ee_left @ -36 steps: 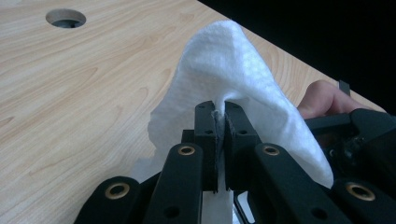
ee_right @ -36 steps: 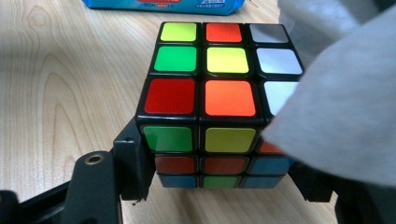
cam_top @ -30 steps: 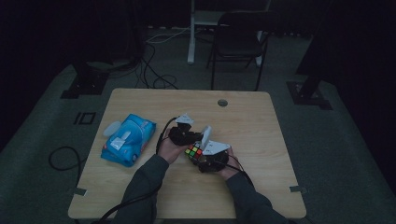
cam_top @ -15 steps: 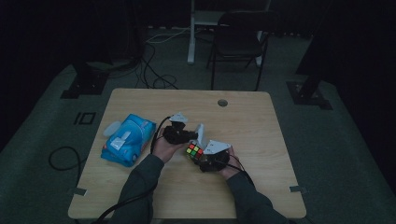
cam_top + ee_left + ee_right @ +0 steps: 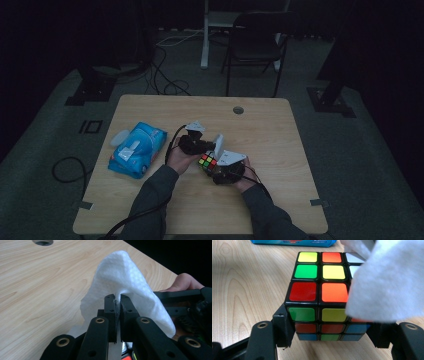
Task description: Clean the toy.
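Cube [image 5: 208, 161] is sitting near the middle of the table [image 5: 280, 150] in the high view, clamped by the right gripper [image 5: 226, 169], which the person's right hand [image 5: 242, 177] is holding from below. The left gripper [image 5: 197, 145] is lying just to the cube's upper left, in the left hand [image 5: 177, 159], and a white wipe [image 5: 218, 145] is standing up from it beside the cube. A blue pack [image 5: 136, 150] is lying well to the left. Compared with a second ago, the grippers and the cube are keeping about the same spot; the wipe is looking a little more upright over the cube than before.

In the left gripper view, the left gripper [image 5: 117, 305] is pinching the wipe [image 5: 120, 280] with its jaws all but closed, only the thin sheet between them. The wipe is billowing up and over the jaw tips, above the bare table [image 5: 37, 285]. The other gripper and a fingertip are showing at the right edge.

In the right gripper view, the right gripper [image 5: 329, 333] is gripping the cube [image 5: 317, 290] by its lower layers, one jaw pressing on each side. The wipe [image 5: 387, 282] is covering the cube's upper right corner and touching its top face. The pack [image 5: 294, 242] is peeking in at the top edge.
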Demonstrator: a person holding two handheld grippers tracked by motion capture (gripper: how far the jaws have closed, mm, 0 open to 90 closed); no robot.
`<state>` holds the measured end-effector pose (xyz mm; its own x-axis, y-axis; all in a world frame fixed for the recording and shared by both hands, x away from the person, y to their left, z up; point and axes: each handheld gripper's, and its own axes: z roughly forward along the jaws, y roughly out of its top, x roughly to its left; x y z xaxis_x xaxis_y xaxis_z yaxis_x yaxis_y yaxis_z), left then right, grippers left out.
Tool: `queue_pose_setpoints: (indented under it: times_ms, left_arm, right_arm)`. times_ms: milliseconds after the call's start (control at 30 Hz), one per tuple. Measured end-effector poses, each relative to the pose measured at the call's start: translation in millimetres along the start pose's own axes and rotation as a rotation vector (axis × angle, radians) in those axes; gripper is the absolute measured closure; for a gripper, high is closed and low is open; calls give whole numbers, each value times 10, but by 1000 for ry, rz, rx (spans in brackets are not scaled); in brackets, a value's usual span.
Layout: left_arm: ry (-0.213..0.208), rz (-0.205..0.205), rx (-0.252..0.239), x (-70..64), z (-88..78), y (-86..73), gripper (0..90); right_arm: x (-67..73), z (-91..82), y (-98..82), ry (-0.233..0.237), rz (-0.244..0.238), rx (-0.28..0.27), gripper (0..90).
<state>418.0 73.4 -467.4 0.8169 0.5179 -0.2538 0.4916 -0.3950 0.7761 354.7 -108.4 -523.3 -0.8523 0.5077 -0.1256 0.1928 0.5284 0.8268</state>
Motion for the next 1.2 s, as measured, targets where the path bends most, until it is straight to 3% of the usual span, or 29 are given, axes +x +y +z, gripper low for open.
queue_pose_setpoints:
  times_ms: [333,500,1200]
  left_arm:
    - [-27,19,20,-93,113,23,869]
    - [-22,24,23,-85,104,23,869]
    - [71,-49,-49,203,-235,-125,869]
  right_arm:
    - [13,20,5,1,-4,-3,341]
    - [2,5,6,-2,1,-3,341]
    - [-92,-56,-21,-24,23,-4,341]
